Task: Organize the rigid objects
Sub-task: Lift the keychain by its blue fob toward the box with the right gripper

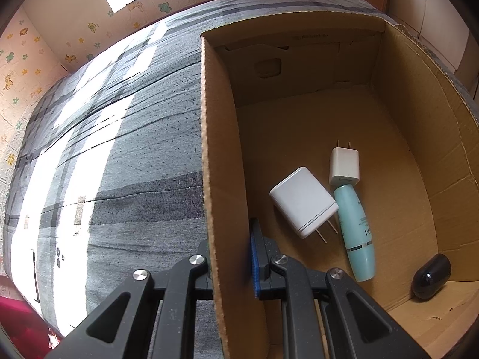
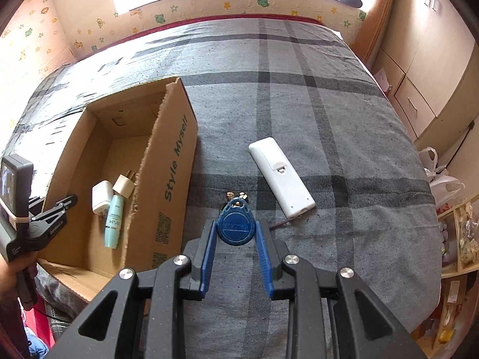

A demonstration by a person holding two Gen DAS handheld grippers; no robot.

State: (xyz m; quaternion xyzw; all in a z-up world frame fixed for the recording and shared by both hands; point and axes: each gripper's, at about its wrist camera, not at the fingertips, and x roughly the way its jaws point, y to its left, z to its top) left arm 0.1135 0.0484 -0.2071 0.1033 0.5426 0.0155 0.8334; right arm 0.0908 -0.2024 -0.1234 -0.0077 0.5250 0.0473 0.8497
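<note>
A cardboard box [image 1: 209,149] lies open on a grey plaid bed. My left gripper [image 1: 230,257] is shut on the box's left wall. Inside lie a large white charger [image 1: 302,202], a small white charger [image 1: 344,166], a teal bottle [image 1: 356,230] and a black rounded object [image 1: 431,276]. In the right wrist view my right gripper [image 2: 235,230] is shut on a blue key fob [image 2: 235,226] with keys [image 2: 236,195] attached, on the bed. A white remote [image 2: 281,176] lies face down beyond it. The box [image 2: 176,161] stands to the left.
The bed [image 2: 329,119] has a padded cartoon-print wall [image 2: 209,9] behind it. Cabinets [image 2: 434,59] stand at the right, with plastic bags [image 2: 443,182] and shelves [image 2: 458,239] below. A red cloth [image 1: 18,323] lies at the bed's near-left edge.
</note>
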